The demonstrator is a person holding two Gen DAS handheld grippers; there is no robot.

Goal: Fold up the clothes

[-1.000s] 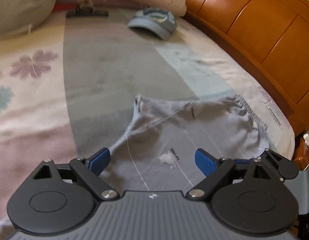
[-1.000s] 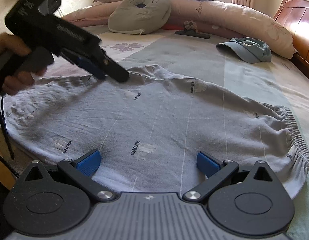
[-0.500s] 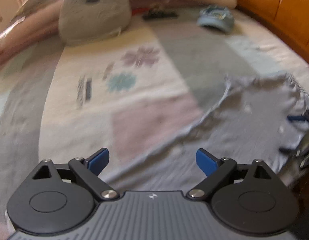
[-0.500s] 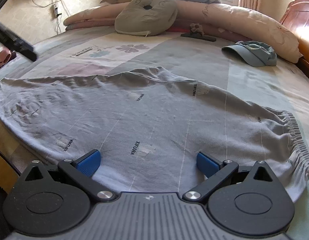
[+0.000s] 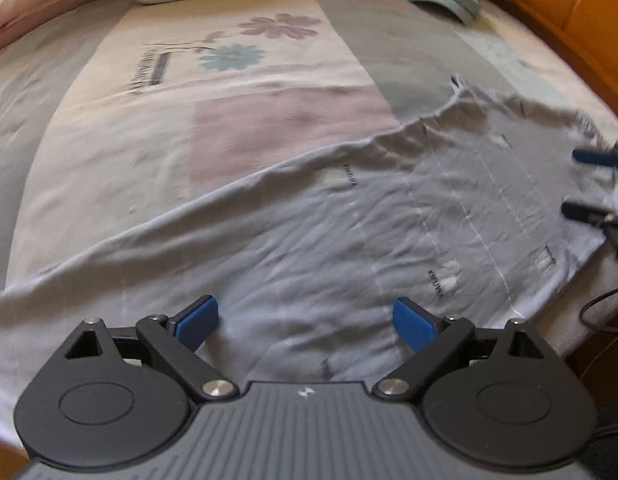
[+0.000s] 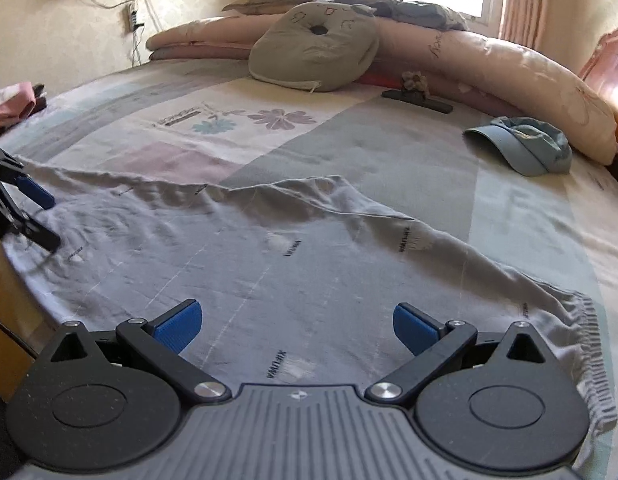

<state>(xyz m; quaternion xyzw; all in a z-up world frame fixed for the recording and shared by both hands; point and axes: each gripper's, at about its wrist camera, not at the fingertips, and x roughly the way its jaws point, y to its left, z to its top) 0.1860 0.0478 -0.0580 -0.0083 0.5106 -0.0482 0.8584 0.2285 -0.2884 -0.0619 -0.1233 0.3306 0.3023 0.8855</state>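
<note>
Grey trousers [image 6: 293,248]: flat across the bed [image 5: 269,128]. My left gripper [image 5: 305,316] has swung from beside the bed back over them; right gripper [image 6: 295,322] unmoved. Both jaws spread, empty.

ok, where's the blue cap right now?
Right wrist view, far right: the blue cap lies on the bed sheet, beyond the grey garment, just before the long pink bolster.

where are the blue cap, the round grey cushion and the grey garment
blue cap [image 6: 527,148], right wrist view, on its crown
round grey cushion [image 6: 315,50], right wrist view, on its front face
grey garment [image 6: 269,256], right wrist view, on its middle
</note>
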